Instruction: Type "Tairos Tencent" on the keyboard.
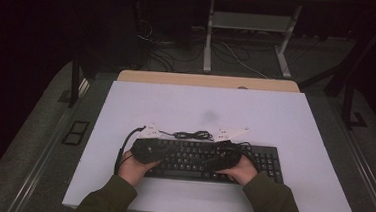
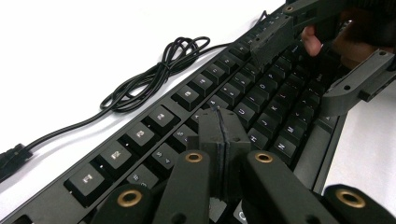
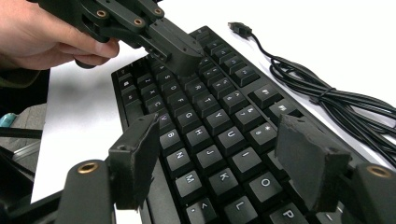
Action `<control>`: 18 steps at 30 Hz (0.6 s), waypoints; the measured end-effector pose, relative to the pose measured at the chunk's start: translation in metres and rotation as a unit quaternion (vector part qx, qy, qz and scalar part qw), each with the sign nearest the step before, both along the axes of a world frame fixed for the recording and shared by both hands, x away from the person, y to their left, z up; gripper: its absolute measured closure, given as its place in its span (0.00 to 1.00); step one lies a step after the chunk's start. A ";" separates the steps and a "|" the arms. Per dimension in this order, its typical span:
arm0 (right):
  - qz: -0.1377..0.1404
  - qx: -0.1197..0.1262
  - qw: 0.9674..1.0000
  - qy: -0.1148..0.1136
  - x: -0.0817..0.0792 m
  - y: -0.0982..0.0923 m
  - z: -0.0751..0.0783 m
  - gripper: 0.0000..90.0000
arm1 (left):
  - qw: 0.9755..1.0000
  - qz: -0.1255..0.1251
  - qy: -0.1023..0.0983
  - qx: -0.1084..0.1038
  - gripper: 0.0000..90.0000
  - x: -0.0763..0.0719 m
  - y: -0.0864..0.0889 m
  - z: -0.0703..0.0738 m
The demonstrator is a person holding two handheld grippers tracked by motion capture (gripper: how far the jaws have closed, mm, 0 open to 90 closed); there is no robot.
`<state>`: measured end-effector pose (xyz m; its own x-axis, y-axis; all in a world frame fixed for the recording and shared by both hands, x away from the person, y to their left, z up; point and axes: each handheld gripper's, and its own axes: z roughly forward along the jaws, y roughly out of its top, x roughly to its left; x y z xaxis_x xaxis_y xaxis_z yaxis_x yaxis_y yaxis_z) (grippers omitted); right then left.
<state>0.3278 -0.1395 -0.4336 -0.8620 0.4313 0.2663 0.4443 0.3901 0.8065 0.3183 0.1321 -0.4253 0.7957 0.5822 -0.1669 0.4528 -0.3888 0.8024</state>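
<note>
Both hands are working tongs over one black keyboard, so the step in hand looks like key pressing. Left tongs are clenched, nothing between the jaws, closed tip hanging just over the number and upper letter rows near the keyboard's left end. Right tongs are standing released, jaws wide apart over the home-row letters, gripping nothing. Keyboard is lying directly under both tips, flat on the white table. Next move probably calls for lowering the closed left tip straight onto one keycap without clipping neighbours. Just beyond the tongs, one coiled cable is lying along the keyboard's far edge. Count: two tongs, one keyboard, one cable.
</note>
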 end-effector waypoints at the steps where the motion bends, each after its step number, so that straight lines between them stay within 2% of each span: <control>1: 0.000 0.000 1.000 0.000 0.000 -0.001 0.000 0.34 | 1.000 0.000 -0.001 -0.001 0.99 0.001 -0.001 -0.001; 11: -0.007 0.005 1.000 -0.003 0.003 -0.005 0.001 0.33 | 1.000 -0.013 0.014 0.011 0.99 0.005 -0.010 -0.006; 18: -0.009 0.006 1.000 -0.001 0.003 -0.006 0.002 0.34 | 1.000 -0.010 0.021 0.017 0.99 0.007 -0.014 -0.009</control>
<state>0.3305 -0.1450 -0.4318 -0.8546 0.4441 0.2692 0.4494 0.3723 0.8121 0.3256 0.1176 -0.4348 0.8004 0.5716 -0.1806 0.4767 -0.4243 0.7699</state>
